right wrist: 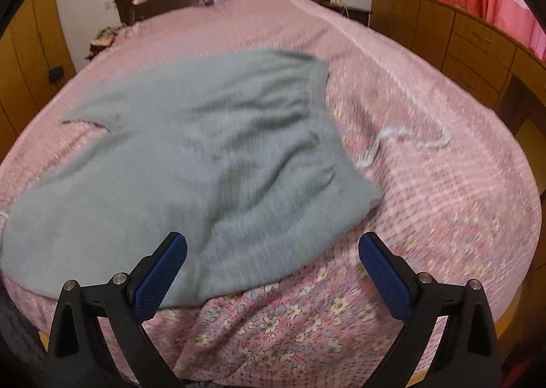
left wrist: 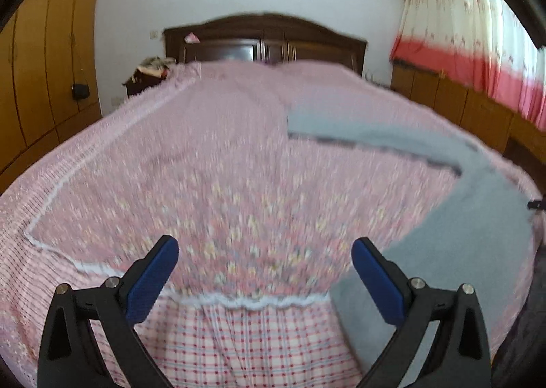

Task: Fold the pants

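We see grey-blue pants (right wrist: 191, 163) on a pink bedspread (right wrist: 426, 204) strewn with small white and yellow flowers; its hanging edge (left wrist: 259, 347) is checked red on white; our fingers (left wrist: 152, 280) carry blue pads on black frames; the headboard (left wrist: 266, 36) is dark brown; the curtain (left wrist: 471, 47) is cream above a red band.

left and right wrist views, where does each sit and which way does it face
Left wrist: sits behind the open left gripper, low at the foot of the bed, facing the headboard; the grey pants lie at right.
Right wrist: sits behind the open right gripper, facing the same way, with the pants ahead and left of centre.
Shared: bed, headboard, pants, curtain, wardrobe. Only gripper fingers show in either view.
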Available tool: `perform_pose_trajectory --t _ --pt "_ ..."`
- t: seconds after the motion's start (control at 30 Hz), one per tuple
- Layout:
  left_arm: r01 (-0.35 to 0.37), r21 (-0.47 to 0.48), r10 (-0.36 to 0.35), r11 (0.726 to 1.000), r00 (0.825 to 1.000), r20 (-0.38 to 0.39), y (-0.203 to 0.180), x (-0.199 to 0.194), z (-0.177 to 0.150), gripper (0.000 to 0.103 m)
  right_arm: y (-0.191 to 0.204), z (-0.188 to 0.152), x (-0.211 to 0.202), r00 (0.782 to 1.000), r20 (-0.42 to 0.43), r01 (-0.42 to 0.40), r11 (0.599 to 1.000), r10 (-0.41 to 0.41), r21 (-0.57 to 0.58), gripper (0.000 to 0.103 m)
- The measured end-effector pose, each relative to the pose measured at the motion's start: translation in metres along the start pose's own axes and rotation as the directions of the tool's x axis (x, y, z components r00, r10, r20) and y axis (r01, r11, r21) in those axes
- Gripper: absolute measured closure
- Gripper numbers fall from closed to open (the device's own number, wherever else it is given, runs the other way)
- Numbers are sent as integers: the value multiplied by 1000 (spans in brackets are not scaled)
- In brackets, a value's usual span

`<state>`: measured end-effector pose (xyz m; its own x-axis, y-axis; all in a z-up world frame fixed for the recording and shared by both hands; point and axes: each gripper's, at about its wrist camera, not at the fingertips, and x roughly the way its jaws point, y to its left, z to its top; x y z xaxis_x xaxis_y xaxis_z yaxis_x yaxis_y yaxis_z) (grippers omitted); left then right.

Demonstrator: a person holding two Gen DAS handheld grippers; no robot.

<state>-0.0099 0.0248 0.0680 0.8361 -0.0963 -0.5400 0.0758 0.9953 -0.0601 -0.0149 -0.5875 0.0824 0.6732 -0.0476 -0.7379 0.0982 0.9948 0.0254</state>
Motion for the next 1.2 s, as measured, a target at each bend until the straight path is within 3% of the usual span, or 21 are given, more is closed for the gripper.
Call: perform_pose_trajectory --t 0.07,0.17,0.23,0.3,0.33,0.37,0.4,0.47,0.57,0.63,0.7,0.73,0.8,0.87,1.0,1.1,1.17,1.2 --pt "6 -26 -6 1000 1000 15 1 -10 16 0 -4 12 -21 991 134 16 1000 -15 -6 0" --pt "47 -11 -47 999 997 57 -4 -25 49 0 -7 36 -48 943 332 38 999 -34 -5 0" --pt "82 15 -82 997 995 61 -11 -25 74 0 -7 57 -46 943 333 13 999 -3 -29 3" --pt "154 3 -154 988 986 67 -13 -18 100 0 -2 77 -37 948 316 -9 997 32 -74 23" --pt "185 -21 -183 983 980 78 -13 -14 109 0 1 85 -31 949 314 -3 995 33 -96 58" --pt "213 -55 -207 976 974 89 -12 -6 118 0 5 93 -24 950 312 10 994 25 -111 83" --pt "236 -99 -228 967 970 85 -10 7 128 0 8 103 -10 954 300 9 993 28 -120 86" --pt "248 -151 -243 957 969 49 -7 36 144 0 11 115 15 962 269 -19 992 52 -122 86" --pt "242 -210 -252 947 967 -22 -5 94 174 7 13 133 55 974 227 19 992 11 -126 86" --pt "263 -284 -296 922 952 -81 0 133 189 29 7 142 74 981 192 26 994 -6 -102 86" --pt "267 -355 -336 896 930 -150 2 185 201 36 -1 151 88 987 163 20 998 -11 -53 86" --pt "243 -354 -320 903 931 -175 1 206 204 36 -4 153 94 989 150 17 1000 -13 -25 85" --pt "161 -274 -224 948 950 -216 -10 247 214 36 -10 156 103 990 137 16 1000 -17 11 84" --pt "149 -166 -187 975 953 -240 -25 277 218 35 -13 153 108 991 131 -1 1000 -3 30 83" --pt "204 -88 -222 975 915 -336 -55 338 213 15 -20 145 120 995 94 32 999 -31 -12 79" --pt "151 -45 -156 988 901 -405 -68 375 205 15 -33 149 134 995 67 70 997 -69 -22 79" --pt "155 -80 -174 985 905 -389 -67 381 201 18 -43 155 141 997 61 42 999 -41 -4 74" --pt "165 -113 -196 980 908 -371 -64 381 200 30 -47 159 145 998 48 27 1000 -26 -11 70"
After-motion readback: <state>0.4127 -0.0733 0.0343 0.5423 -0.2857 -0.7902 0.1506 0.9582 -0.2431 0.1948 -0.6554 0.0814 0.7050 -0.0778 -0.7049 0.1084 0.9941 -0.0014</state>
